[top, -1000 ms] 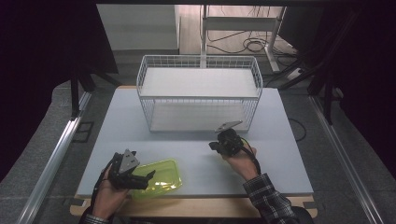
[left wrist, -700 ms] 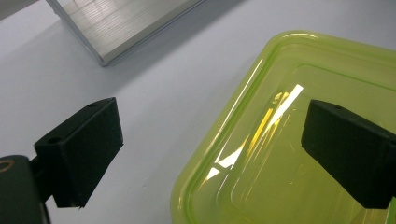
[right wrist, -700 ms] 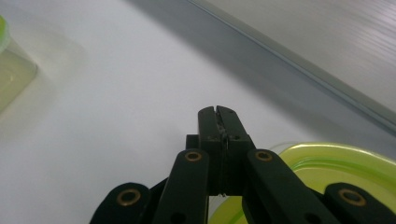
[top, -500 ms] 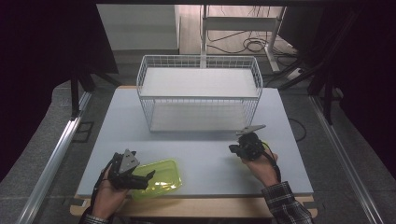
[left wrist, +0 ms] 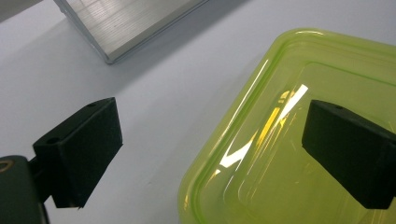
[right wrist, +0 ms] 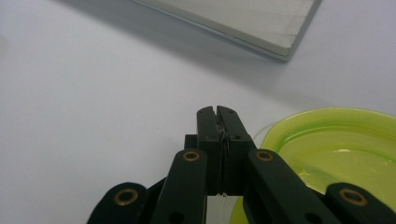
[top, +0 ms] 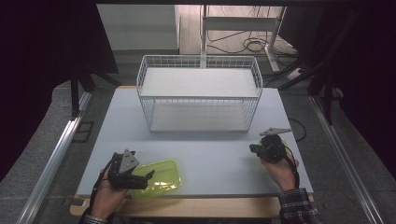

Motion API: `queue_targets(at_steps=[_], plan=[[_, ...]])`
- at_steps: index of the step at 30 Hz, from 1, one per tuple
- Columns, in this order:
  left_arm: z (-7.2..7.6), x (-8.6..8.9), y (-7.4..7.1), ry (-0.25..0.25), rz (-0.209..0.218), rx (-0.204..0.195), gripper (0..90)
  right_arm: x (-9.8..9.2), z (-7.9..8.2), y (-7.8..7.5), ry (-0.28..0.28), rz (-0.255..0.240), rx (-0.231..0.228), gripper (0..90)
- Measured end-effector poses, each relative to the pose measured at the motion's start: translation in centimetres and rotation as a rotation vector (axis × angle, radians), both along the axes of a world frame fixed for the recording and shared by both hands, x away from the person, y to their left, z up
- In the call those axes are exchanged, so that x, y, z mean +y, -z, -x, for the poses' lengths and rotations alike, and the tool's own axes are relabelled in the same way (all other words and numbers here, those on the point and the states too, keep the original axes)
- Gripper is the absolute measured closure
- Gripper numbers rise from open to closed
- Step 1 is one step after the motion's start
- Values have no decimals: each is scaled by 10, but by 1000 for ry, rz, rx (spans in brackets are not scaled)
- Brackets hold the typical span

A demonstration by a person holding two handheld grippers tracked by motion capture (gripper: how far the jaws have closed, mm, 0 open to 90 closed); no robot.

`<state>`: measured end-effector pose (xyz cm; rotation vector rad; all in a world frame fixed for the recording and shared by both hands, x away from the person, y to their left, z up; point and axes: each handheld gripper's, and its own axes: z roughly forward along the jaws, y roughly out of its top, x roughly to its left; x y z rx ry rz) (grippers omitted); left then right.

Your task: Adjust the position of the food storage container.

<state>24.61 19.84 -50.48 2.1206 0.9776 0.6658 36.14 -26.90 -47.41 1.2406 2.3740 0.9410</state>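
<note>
Grey table (top: 205,154) under me, my left gripper (top: 140,176) low at the near edge, jaws wide astride the rim of the green container (top: 161,176), my right gripper (top: 254,149) pinched shut beside a green round lid (right wrist: 336,144), wire basket (top: 201,93) beyond.

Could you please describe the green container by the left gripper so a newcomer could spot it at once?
Start at the wire basket on the grey table. Come to the near left edge: the container lies there under the left gripper. It is a see-through lime-green rectangle with rounded corners.
</note>
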Motion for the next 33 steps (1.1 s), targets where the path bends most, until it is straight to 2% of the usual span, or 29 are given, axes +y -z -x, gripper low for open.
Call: queue_targets(at_steps=[3, 6, 7, 8, 11, 12, 18, 19, 20, 21, 23, 24, 25, 26, 27, 30, 31, 33], plan=[[0, 1, 0, -17, -25, 3, 53, 2, 2, -1, -3, -7, -11, 879], [1, 2, -1, -26, -31, 11, 64, 5, 5, -1, -15, -12, -17, 876], [2, 6, -2, -19, -5, 26, 66, 9, 7, -2, -30, -13, -23, 872], [2, 6, -2, -19, -5, 26, 67, 9, 7, -2, -30, -13, -23, 872], [6, 12, -6, -28, 46, 31, 80, 14, 11, -2, -51, -14, -34, 859], [7, 14, -8, -31, 49, 29, 94, 16, 13, -2, -55, -17, -33, 851], [16, 20, -10, -38, 45, 68, 341, 23, 20, 0, -76, -27, -44, 793], [17, 20, -10, -46, 43, 78, 341, 24, 21, 0, -76, -29, -46, 782], [18, 21, -10, -57, 47, 84, 383, 25, 22, 0, -78, -32, -46, 772], [22, 23, -9, -71, 54, 99, 471, 26, 23, 0, -82, -35, -48, 752], [23, 24, -9, -78, 59, 105, 570, 27, 25, 1, -86, -38, -51, 735], [25, 26, -9, -89, 74, 106, 570, 27, 25, 1, -86, -38, -51, 735], [29, 32, -9, -96, 100, 118, 682, 29, 26, 2, -91, -39, -50, 715], [29, 32, -9, -96, 100, 118, 733, 29, 26, 2, -91, -39, -50, 715], [31, 35, -8, -98, 110, 124, 733, 30, 27, 2, -96, -39, -50, 705], [36, 43, -4, -95, 118, 141, 869, 34, 29, 3, -105, -38, -46, 684], [37, 45, -1, -90, 113, 153, 900, 36, 30, 4, -115, -41, -45, 674], [38, 47, 4, -80, 86, 182, 900, 37, 31, 4, -119, -44, -43, 670]])
